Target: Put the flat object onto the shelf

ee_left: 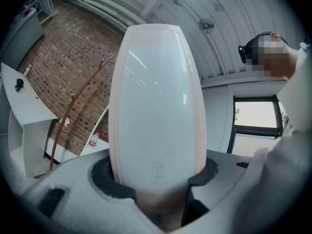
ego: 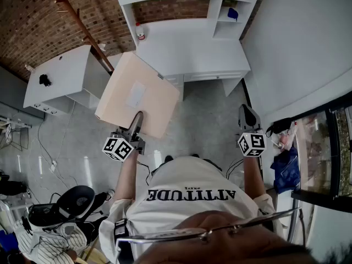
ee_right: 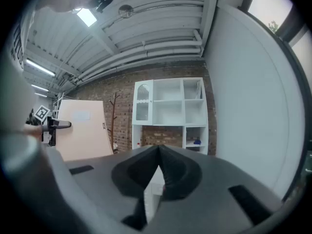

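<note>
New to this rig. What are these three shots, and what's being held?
No robot here: a person holds a two-jaw gripper in each hand. The top-down picture comes from a camera on the person's head; the other two come from cameras riding on each gripper, looking along its jaws. The left gripper is clamped on a large flat pale board. The right gripper is shut and empty. Ahead stands a white shelf unit with a small white-and-red bottle on its counter and a blue item in a side compartment.
</note>
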The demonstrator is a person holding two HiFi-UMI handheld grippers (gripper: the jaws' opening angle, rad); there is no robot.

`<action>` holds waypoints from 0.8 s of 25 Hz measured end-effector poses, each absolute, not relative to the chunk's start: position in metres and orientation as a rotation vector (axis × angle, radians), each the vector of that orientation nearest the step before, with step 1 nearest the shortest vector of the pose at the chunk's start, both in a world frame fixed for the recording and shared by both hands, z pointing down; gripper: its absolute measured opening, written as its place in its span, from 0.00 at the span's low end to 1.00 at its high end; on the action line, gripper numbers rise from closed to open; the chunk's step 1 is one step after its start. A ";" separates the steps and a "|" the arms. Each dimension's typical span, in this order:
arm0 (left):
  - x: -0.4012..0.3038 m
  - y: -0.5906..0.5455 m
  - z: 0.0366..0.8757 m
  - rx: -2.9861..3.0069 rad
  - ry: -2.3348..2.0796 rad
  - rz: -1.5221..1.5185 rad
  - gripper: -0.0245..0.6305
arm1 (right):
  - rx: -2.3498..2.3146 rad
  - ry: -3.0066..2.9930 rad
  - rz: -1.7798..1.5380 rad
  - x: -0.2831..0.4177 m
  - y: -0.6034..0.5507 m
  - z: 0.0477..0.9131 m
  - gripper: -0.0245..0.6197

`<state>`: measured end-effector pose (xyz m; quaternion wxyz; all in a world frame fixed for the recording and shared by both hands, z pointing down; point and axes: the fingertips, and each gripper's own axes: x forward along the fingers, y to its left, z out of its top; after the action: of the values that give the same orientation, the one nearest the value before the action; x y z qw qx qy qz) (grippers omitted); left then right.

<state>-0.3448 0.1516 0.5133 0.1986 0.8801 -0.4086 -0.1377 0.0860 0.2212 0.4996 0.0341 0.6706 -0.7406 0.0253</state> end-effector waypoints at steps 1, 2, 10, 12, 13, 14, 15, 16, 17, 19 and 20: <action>-0.345 0.151 0.513 2.462 -1.143 -0.383 0.45 | 2.064 -2.278 0.080 0.086 0.220 0.499 0.08; -0.344 0.150 0.513 2.463 -1.142 -0.381 0.45 | 2.066 -2.278 0.083 0.087 0.220 0.499 0.08; -0.344 0.149 0.515 2.453 -1.150 -0.377 0.45 | 2.073 -2.280 0.100 0.091 0.216 0.501 0.08; -0.343 0.150 0.516 2.451 -1.153 -0.376 0.45 | 2.072 -2.287 0.110 0.092 0.217 0.503 0.08; -0.343 0.150 0.516 2.450 -1.155 -0.375 0.45 | 2.072 -2.292 0.116 0.092 0.217 0.503 0.08; -0.343 0.150 0.516 2.449 -1.156 -0.374 0.45 | 2.072 -2.296 0.124 0.092 0.216 0.504 0.08; -0.342 0.151 0.515 2.448 -1.158 -0.372 0.45 | 2.071 -2.297 0.130 0.093 0.216 0.504 0.08; -0.341 0.151 0.514 2.445 -1.161 -0.371 0.45 | 2.068 -2.297 0.133 0.094 0.215 0.504 0.08; -0.340 0.152 0.513 2.444 -1.163 -0.370 0.45 | 2.062 -2.299 0.132 0.094 0.215 0.504 0.08; -0.335 0.153 0.513 2.443 -1.166 -0.371 0.45 | 2.042 -2.298 0.115 0.098 0.216 0.504 0.08; -0.332 0.154 0.513 2.441 -1.167 -0.374 0.45 | 2.035 -2.295 0.103 0.101 0.217 0.505 0.08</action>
<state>-0.3320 0.1542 0.5130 0.2037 0.8750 -0.4181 -0.1340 0.1011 0.2170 0.5045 0.0365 0.6626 -0.7473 0.0337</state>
